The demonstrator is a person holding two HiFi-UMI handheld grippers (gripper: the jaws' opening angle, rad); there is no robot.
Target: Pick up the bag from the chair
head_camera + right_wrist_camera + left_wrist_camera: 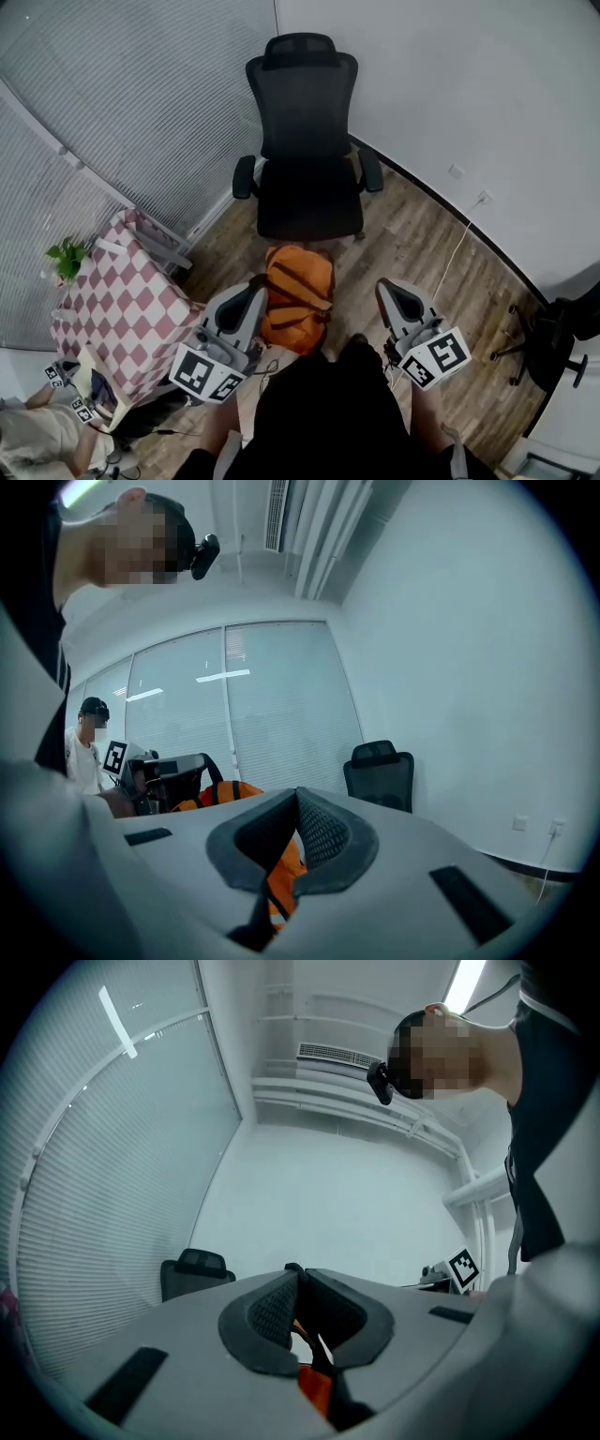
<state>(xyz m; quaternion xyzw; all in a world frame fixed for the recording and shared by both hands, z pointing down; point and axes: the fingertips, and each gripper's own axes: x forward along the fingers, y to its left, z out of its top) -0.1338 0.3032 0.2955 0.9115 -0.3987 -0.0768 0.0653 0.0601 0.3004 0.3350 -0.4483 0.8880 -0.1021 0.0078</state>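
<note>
- The left gripper (pixel 298 1272) is closed, its ribbed pads meeting at the tips. A black strap (pixel 322 1354) and a bit of orange fabric sit in the narrow gap just behind the pinch.
- The right gripper (pixel 297 795) is also closed tip to tip. A dark strap (pixel 253 918) runs down from between its pads, with orange fabric right behind it.
- The orange bag (pixel 298 292) hangs between the two grippers, close in front of the person's dark torso. Its body lies against the left gripper and a little apart from the right one. It is off the chair and above the wooden floor (pixel 422 239).
- Both grippers point level, towards the chair.
- The black office chair (pixel 309 178) stands beyond the bag, its seat bare and its back towards the corner.
- To the left is a table with a red-and-white checked cloth (pixel 127 305), with a small green plant (pixel 66 255) at its far edge.
- Window blinds (pixel 141 94) and a white wall (pixel 450 84) meet behind the chair.
</note>
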